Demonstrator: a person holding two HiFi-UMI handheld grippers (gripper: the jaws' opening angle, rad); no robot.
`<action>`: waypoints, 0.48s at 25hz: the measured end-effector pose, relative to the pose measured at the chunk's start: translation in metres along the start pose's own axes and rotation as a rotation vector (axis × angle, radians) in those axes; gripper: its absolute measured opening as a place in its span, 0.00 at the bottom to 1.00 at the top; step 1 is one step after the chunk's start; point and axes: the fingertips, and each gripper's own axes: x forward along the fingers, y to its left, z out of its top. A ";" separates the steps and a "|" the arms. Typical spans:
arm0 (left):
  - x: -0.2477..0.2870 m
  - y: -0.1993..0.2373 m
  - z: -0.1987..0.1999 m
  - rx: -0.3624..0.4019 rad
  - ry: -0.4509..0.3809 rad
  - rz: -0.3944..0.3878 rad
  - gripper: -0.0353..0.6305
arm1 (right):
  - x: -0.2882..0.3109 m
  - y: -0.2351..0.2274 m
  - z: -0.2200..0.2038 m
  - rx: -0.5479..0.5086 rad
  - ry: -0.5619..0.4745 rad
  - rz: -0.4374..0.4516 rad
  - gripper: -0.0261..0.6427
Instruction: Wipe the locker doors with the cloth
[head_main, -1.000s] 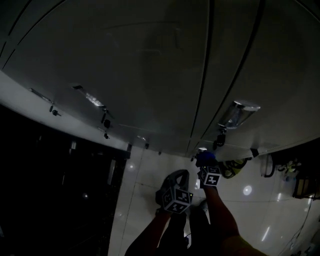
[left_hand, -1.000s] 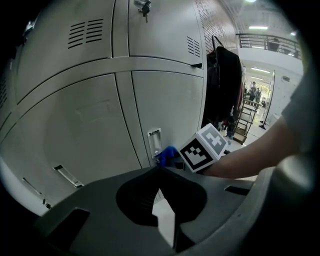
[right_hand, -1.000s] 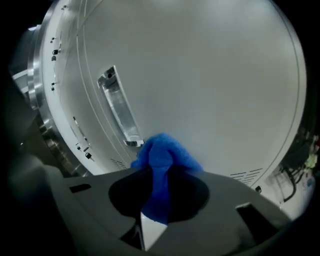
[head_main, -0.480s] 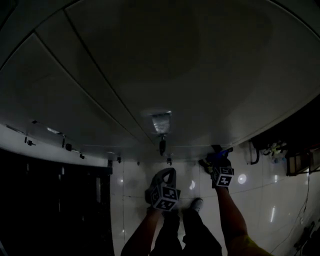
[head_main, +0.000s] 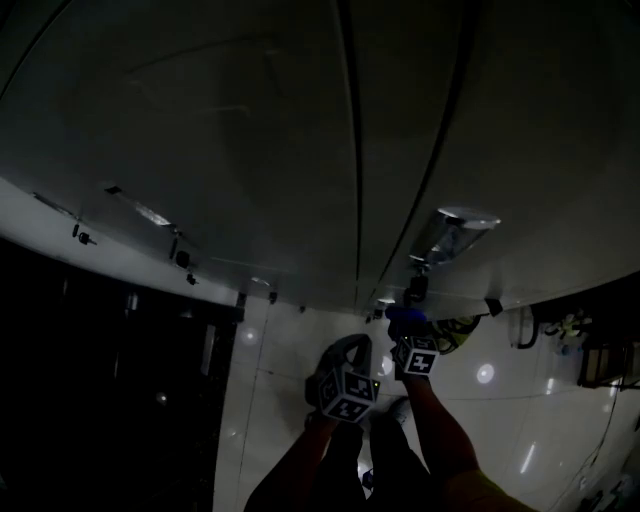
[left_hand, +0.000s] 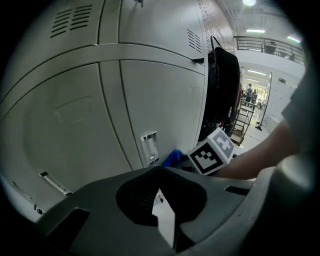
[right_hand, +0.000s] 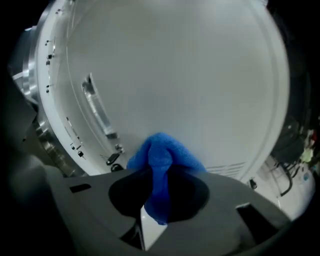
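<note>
The blue cloth (right_hand: 161, 165) is pinched in my right gripper (right_hand: 157, 192) and bunches out ahead of the jaws against a grey locker door (right_hand: 190, 80). In the head view the cloth (head_main: 405, 316) sits low on the lockers, just under a metal door handle (head_main: 447, 232), with the right gripper (head_main: 412, 345) behind it. My left gripper (head_main: 345, 372) hangs beside it, lower and to the left, shut with nothing in it. The left gripper view shows its closed jaws (left_hand: 162, 212), the cloth (left_hand: 172, 157) and a recessed handle (left_hand: 149, 148) on a locker door (left_hand: 160, 105).
Rows of grey lockers (head_main: 250, 130) fill the upper head view above a glossy tiled floor (head_main: 500, 400). Dark clothes (left_hand: 225, 85) hang beside the locker row. A door handle (right_hand: 97, 110) and small keys (right_hand: 112, 157) lie left of the cloth. Cables (right_hand: 287, 175) trail at right.
The head view swung away and back. The right gripper slid the cloth down the door, off the handle, which now lies farther to the upper left. The left gripper stayed shut.
</note>
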 end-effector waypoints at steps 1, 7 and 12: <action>-0.006 0.006 -0.008 -0.006 0.007 0.010 0.06 | 0.012 0.019 -0.008 -0.004 0.029 0.027 0.14; -0.015 0.032 -0.046 -0.040 0.041 0.053 0.06 | 0.046 0.081 -0.014 -0.034 0.052 0.128 0.14; 0.001 0.022 -0.030 -0.017 0.044 0.038 0.06 | 0.007 0.015 0.006 0.014 -0.015 -0.003 0.14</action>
